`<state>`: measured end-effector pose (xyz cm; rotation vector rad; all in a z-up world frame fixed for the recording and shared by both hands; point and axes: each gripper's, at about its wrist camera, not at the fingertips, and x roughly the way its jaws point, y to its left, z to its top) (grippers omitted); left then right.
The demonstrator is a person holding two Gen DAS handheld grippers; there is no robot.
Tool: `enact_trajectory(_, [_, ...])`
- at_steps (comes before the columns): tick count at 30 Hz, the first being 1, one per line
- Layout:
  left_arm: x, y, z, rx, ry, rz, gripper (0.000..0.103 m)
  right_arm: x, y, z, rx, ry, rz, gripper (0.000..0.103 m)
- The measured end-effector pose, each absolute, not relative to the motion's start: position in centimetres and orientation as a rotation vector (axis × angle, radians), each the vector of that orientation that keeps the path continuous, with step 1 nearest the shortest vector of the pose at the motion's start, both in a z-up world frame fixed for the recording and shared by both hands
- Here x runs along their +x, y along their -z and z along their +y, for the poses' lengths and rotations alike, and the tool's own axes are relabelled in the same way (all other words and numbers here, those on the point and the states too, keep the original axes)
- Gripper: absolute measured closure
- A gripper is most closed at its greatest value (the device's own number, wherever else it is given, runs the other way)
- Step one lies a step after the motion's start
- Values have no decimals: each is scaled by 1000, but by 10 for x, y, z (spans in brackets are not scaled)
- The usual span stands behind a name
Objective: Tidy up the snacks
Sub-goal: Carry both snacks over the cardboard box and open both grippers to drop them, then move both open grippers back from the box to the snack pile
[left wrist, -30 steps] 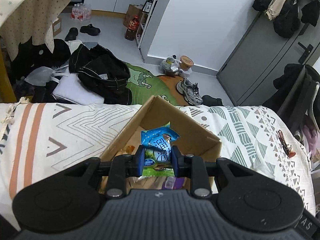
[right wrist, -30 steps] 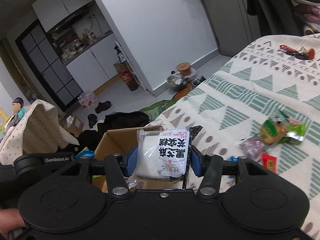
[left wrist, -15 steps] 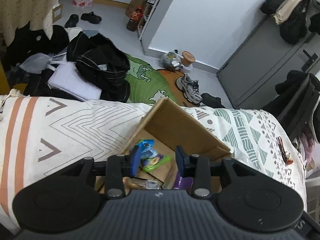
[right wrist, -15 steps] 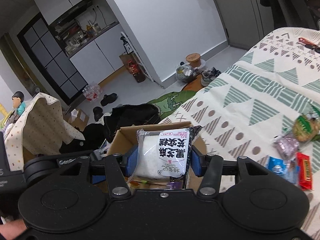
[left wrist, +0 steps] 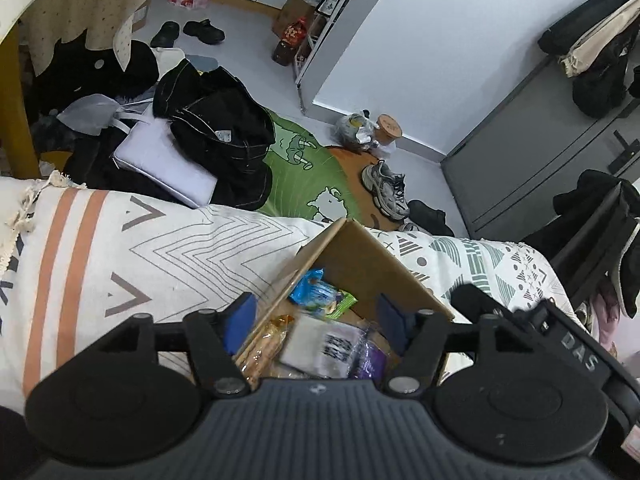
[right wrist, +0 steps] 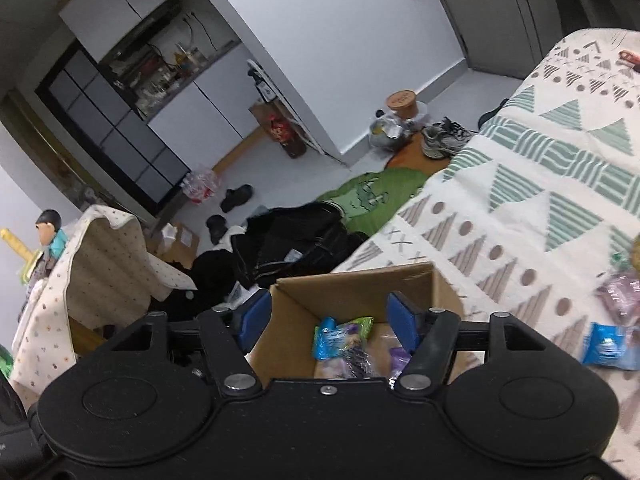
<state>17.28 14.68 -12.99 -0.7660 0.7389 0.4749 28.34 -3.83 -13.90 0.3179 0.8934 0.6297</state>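
Both packets dropped into box (left wrist: 360,256)

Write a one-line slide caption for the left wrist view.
Open left gripper above a cardboard box of snack packets.

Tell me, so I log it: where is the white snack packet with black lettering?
In the left wrist view, the white snack packet lies in the cardboard box.

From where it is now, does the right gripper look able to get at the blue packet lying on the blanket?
Probably yes. The right gripper is open and empty above the cardboard box, and the blue packet lies uncovered on the blanket just to its right, with nothing between them.
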Motion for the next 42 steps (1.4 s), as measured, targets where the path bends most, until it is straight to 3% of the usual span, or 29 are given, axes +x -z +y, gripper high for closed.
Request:
enact_trajectory(4, [169,129,149,-793,-469,755,33,277,129,-53,289,-567,897,39])
enact_trajectory(8, [164,123,141,-773,-456,738,23,264,123,-74,278,-533,874,39])
enact_trajectory(14, [154,114,123,-749,-439,740,15,249,113,-104,273,-482,856,31])
enact_trajectory(17, [150,107,111,-720,-426,739,14,240,106,-121,264,-465,837,23])
enact_trajectory(30, [147,93,51,-646,-372,747,14,219,96,-198,286,-393,794,15])
enact_trajectory(42, [155,88,6,-602,-324,770,14,219,103,-260,301,-351,794,14])
